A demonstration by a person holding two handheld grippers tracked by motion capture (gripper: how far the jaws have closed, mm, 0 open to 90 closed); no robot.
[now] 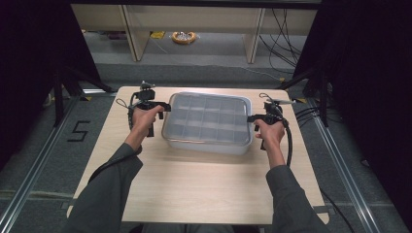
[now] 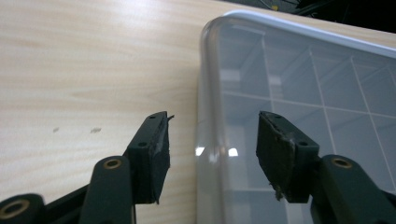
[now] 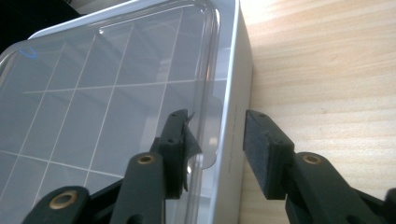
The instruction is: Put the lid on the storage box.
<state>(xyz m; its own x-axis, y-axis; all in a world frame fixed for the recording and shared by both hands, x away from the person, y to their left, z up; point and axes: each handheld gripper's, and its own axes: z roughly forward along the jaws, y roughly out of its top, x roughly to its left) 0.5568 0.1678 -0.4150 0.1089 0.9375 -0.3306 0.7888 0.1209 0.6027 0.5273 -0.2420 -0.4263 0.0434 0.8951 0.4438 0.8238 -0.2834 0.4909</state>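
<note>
A clear plastic organizer box point(image 1: 206, 144) with a grid of compartments and a clear lid sits in the middle of the wooden table point(image 1: 194, 189). My left gripper point(image 1: 167, 106) is at the box's left edge. In the left gripper view point(image 2: 212, 149) its jaws are open and straddle the lid's rim point(image 2: 205, 93), one pad over the table and one over the lid, both apart from the rim. My right gripper point(image 1: 250, 118) is at the box's right edge. In the right gripper view point(image 3: 219, 149) its jaws straddle the side wall point(image 3: 238, 116), with a gap on the lid side.
Bare tabletop lies in front of the box and on both sides. Behind the table are shelf legs point(image 1: 133, 34), loose cables point(image 1: 282, 29) and a yellow coil point(image 1: 183, 37) on the floor. Black curtains flank the table.
</note>
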